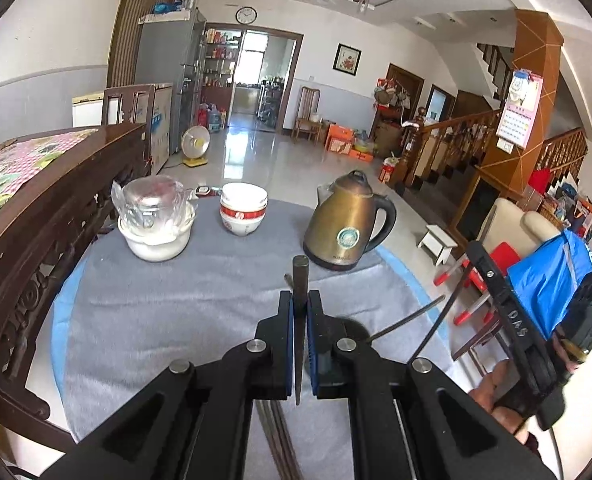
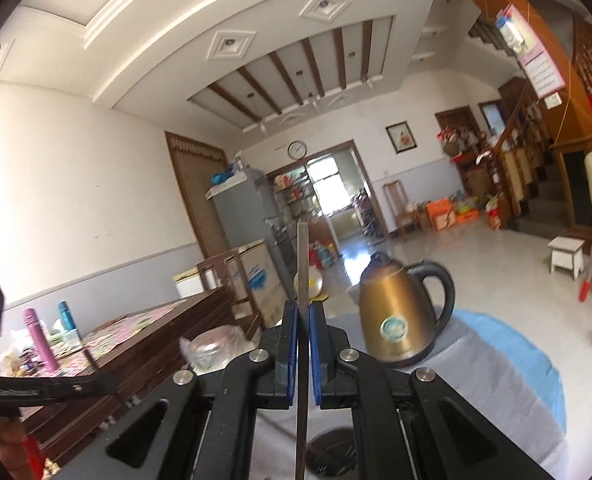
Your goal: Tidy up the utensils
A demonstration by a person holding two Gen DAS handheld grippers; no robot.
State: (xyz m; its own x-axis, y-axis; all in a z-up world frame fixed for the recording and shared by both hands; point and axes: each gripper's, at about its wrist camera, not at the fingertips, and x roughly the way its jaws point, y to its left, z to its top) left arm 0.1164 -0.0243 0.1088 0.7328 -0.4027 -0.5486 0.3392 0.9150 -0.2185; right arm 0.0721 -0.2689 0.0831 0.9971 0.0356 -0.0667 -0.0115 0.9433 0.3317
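My left gripper (image 1: 300, 300) is shut on a dark chopstick (image 1: 300, 280) that points up over the grey cloth (image 1: 176, 312). A second thin chopstick (image 1: 412, 318) sticks out to the right from a dark round holder (image 1: 348, 328) just behind my fingers. My right gripper (image 2: 303, 310) is shut on a grey chopstick (image 2: 303, 264), held upright above the table. A dark round holder (image 2: 332, 452) lies under it. The right gripper also shows at the right edge of the left wrist view (image 1: 508, 312).
A brass kettle (image 1: 346, 224) stands at the far right of the table. Stacked white and red bowls (image 1: 243, 208) and a white bowl with wrapped glass cups (image 1: 156, 216) stand at the back. A carved wooden bench (image 1: 36, 216) lies along the left.
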